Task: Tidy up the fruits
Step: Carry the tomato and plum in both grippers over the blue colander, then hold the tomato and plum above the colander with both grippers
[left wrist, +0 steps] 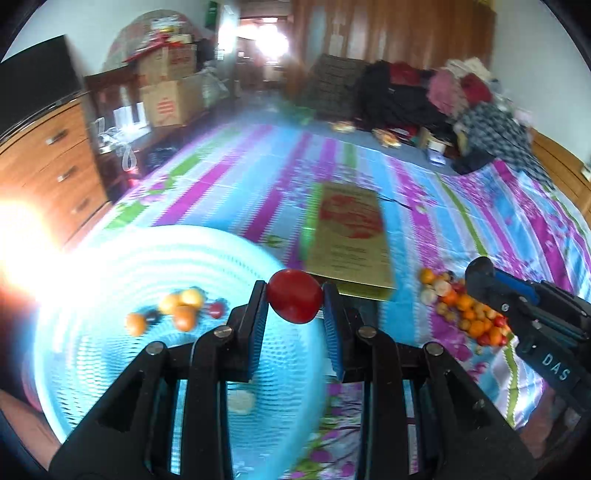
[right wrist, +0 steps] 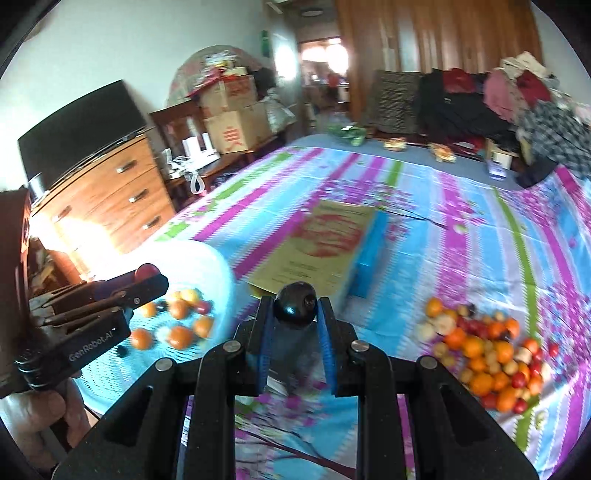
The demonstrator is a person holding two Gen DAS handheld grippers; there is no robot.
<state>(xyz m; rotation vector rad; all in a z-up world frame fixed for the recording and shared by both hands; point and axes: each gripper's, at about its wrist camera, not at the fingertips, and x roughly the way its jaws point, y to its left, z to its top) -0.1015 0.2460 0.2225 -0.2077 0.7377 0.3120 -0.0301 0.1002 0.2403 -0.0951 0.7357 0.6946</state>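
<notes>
A basket (left wrist: 110,258) sits on the bedspread (left wrist: 258,177) to my left, some fruit (left wrist: 177,306) in it. A flat box (left wrist: 349,240) lies ahead, the fruit pile (right wrist: 487,354) to my right.

White-painted walls (right wrist: 129,44). A brown wooden chest of drawers (right wrist: 110,195) stands at the left, bearing a black flat screen (right wrist: 81,122). Brown cardboard boxes (right wrist: 236,122) are stacked beyond it. Tall wooden wardrobe panelling (left wrist: 399,33) lines the far wall. Bright daylight enters through the far doorway (left wrist: 269,40).
</notes>
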